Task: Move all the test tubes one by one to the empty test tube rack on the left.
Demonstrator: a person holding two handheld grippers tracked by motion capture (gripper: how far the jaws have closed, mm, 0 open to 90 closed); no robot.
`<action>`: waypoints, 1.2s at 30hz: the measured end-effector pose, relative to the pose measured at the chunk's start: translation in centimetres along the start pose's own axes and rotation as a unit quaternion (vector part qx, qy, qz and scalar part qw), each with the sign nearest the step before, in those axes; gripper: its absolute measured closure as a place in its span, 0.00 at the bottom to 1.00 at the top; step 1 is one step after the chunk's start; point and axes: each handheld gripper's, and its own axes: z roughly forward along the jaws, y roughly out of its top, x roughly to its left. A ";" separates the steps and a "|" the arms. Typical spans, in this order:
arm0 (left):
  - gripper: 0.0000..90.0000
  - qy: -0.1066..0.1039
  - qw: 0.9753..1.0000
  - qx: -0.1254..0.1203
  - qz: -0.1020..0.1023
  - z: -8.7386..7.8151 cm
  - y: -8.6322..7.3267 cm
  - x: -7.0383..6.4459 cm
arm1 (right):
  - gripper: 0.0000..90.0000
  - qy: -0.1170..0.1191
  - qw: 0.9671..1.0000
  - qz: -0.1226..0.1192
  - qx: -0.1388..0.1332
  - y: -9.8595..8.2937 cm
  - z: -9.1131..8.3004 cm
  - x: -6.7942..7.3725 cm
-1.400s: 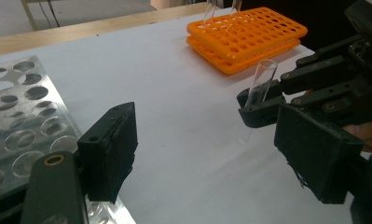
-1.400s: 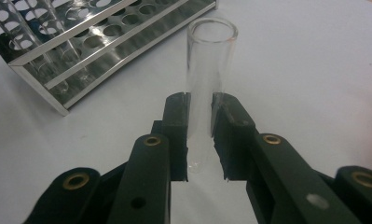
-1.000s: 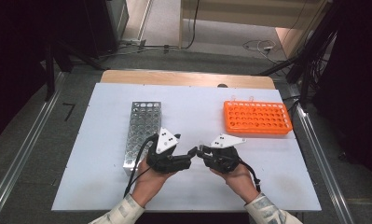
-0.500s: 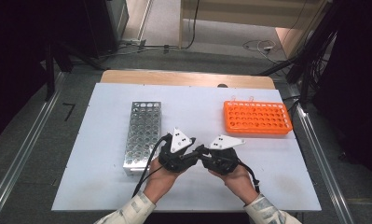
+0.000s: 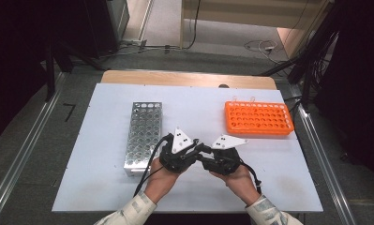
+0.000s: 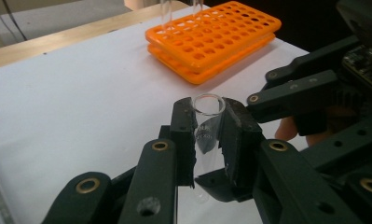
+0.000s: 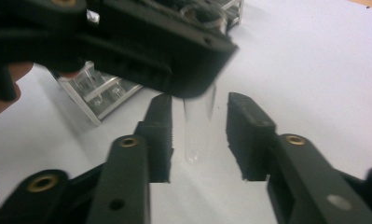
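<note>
A matte white worktop (image 5: 105, 187) is laid out with a shiny perforated metal rack (image 5: 144, 136) on the left and a glossy orange plastic rack (image 5: 258, 118) at the far right. Near the front edge, a clear round-bottomed glass tube (image 6: 207, 135) is clamped upright in the left gripper (image 6: 208, 140). The right gripper (image 7: 198, 135) is spread around its lower end, pads seemingly not touching.
</note>
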 end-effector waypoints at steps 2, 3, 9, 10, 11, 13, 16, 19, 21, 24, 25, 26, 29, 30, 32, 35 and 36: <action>0.84 0.006 1.000 -0.004 -0.005 -0.5 0.3 0.4 | 0.55 0.001 1.000 0.004 -0.005 0.1 -0.2 -0.1; 0.84 0.009 1.000 -0.005 -0.009 -0.7 0.5 0.7 | 0.51 0.003 1.000 0.003 -0.005 0.1 -0.2 -0.2; 0.83 0.029 0.999 -0.007 -0.023 -2.3 1.1 2.2 | 0.42 0.004 1.000 0.004 -0.005 0.2 -0.4 -0.3; 0.83 0.032 0.999 -0.008 -0.025 -2.6 1.1 2.4 | 0.41 0.005 1.000 0.004 -0.005 0.2 -0.3 -0.3; 0.83 0.036 0.999 -0.008 -0.026 -2.8 1.1 2.6 | 0.41 0.005 1.000 0.006 -0.004 0.2 -0.3 -0.3; 0.83 0.042 0.999 -0.011 -0.029 -3.3 1.0 3.1 | 0.40 0.004 1.000 0.005 -0.001 0.1 -0.2 -0.4; 0.83 0.053 0.998 -0.016 -0.035 -4.1 1.0 3.8 | 0.39 0.004 1.000 0.006 0.000 0.1 -0.2 -0.3; 0.83 0.065 0.997 -0.020 -0.039 -5.0 0.9 4.5 | 0.37 0.003 1.000 0.009 0.000 0.1 -0.2 -0.4; 0.83 0.072 0.996 -0.020 -0.040 -5.5 0.8 4.9 | 0.37 0.002 1.000 0.010 0.001 0.1 -0.2 -0.4; 0.83 0.082 0.996 -0.021 -0.041 -6.2 0.5 5.4 | 0.37 0.002 1.000 0.010 0.002 0.1 -0.2 -0.5; 0.83 0.085 0.995 -0.022 -0.042 -6.4 0.4 5.5 | 0.37 0.001 1.000 0.010 0.001 0.1 -0.2 -0.5; 0.83 0.088 0.995 -0.023 -0.044 -6.6 0.3 5.7 | 0.37 0.000 1.000 0.010 0.002 0.1 -0.2 -0.6; 0.83 0.096 0.994 -0.024 -0.047 -7.2 0.0 6.1 | 0.36 -0.001 1.000 0.012 0.003 0.1 -0.2 -0.6; 0.83 0.098 0.994 -0.024 -0.050 -7.4 -0.1 6.2 | 0.36 -0.001 1.000 0.012 0.003 0.1 -0.2 -0.6; 0.83 0.101 0.993 -0.023 -0.050 -7.7 -0.2 6.4 | 0.36 0.000 1.000 0.012 0.003 0.1 -0.2 -0.6; 0.83 0.107 0.993 -0.021 -0.049 -7.9 -0.5 6.6 | 0.33 -0.001 1.000 0.015 0.006 0.1 -0.1 -0.6; 0.83 0.110 0.993 -0.020 -0.049 -7.9 -0.6 6.6 | 0.33 -0.002 1.000 0.015 0.008 0.1 0.0 -0.6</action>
